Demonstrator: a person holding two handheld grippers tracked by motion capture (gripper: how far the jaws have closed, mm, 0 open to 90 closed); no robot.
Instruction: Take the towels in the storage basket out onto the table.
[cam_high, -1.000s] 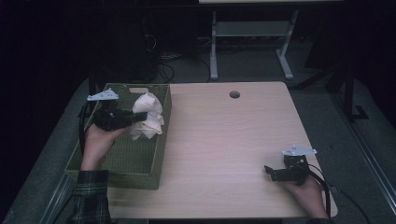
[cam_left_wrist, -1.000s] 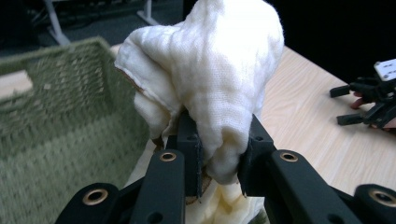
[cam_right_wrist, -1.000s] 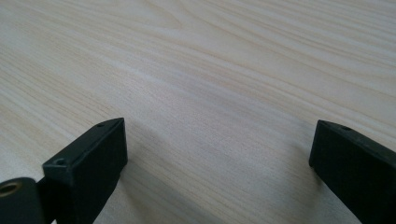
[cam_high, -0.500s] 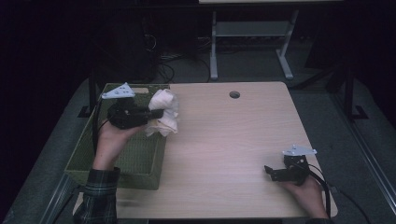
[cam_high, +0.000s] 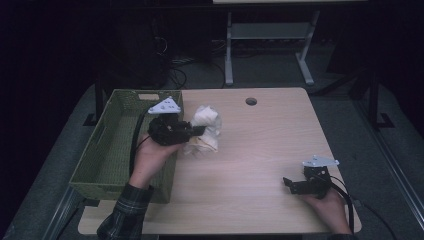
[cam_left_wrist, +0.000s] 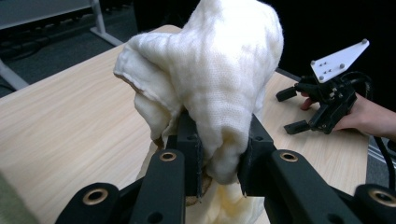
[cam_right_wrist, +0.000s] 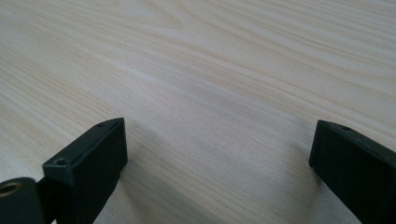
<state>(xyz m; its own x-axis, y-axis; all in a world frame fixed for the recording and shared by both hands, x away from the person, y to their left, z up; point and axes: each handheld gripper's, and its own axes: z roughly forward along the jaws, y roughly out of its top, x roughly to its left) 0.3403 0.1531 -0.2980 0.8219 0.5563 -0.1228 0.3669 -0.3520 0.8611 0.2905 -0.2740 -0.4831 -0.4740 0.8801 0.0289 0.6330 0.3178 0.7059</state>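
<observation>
Two grippers are at work over one wooden table (cam_high: 270, 150). At far left the high view shows a green basket (cam_high: 107, 150) on the table's edge. Just right of it the left gripper (cam_high: 200, 131) holds a white cloth (cam_high: 206, 131) above the tabletop, beside the basket's right wall; whether the cloth's hanging end touches the wood is hard to tell from above. The left gripper view gives the grip itself: both jaws pinch a bunched fold of the cloth (cam_left_wrist: 210, 84). At far right the right gripper (cam_high: 290, 184) rests near the table's front edge, and its own view shows its jaws spread wide over bare wood.
</observation>
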